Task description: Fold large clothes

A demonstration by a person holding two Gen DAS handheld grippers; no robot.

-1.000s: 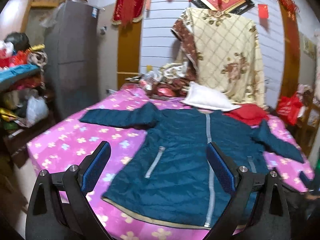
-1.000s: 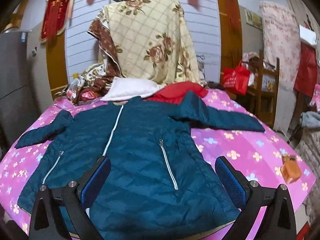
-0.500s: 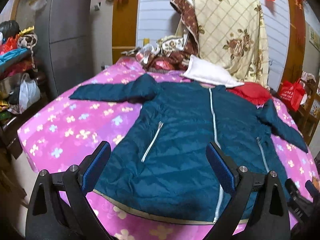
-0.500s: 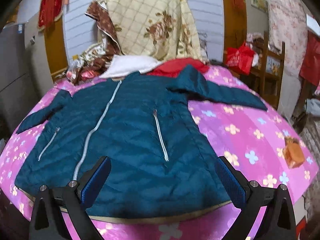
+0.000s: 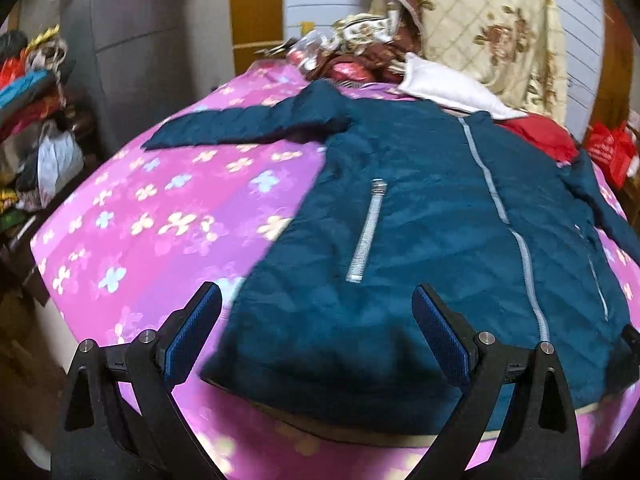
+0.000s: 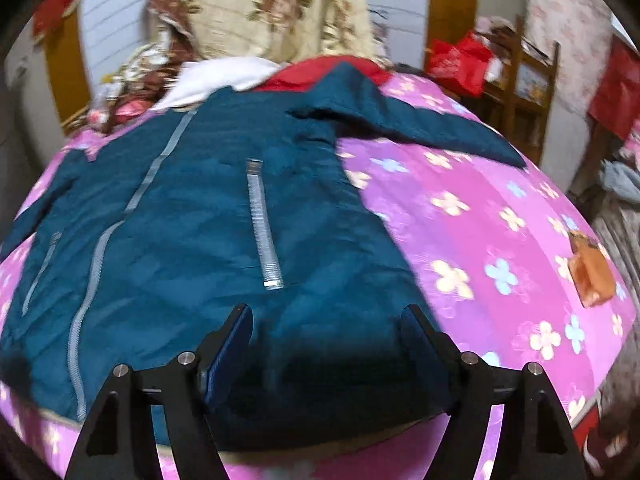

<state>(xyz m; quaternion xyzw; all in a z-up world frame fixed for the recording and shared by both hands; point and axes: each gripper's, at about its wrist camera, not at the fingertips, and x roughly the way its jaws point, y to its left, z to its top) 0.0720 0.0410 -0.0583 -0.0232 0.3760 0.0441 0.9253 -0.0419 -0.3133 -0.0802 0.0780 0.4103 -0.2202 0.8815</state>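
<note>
Partly blurred, jacket hem hidden behind right gripper, jaws apart.

Bare pink bedspread lies to our left of the teal jacket, beneath its outstretched sleeve, open to a gripper. To our right, the bedspread carries one small orange object (identity unclear). Beyond the collar, a white pillow, red cloth and piled bedding block the far side.
</note>
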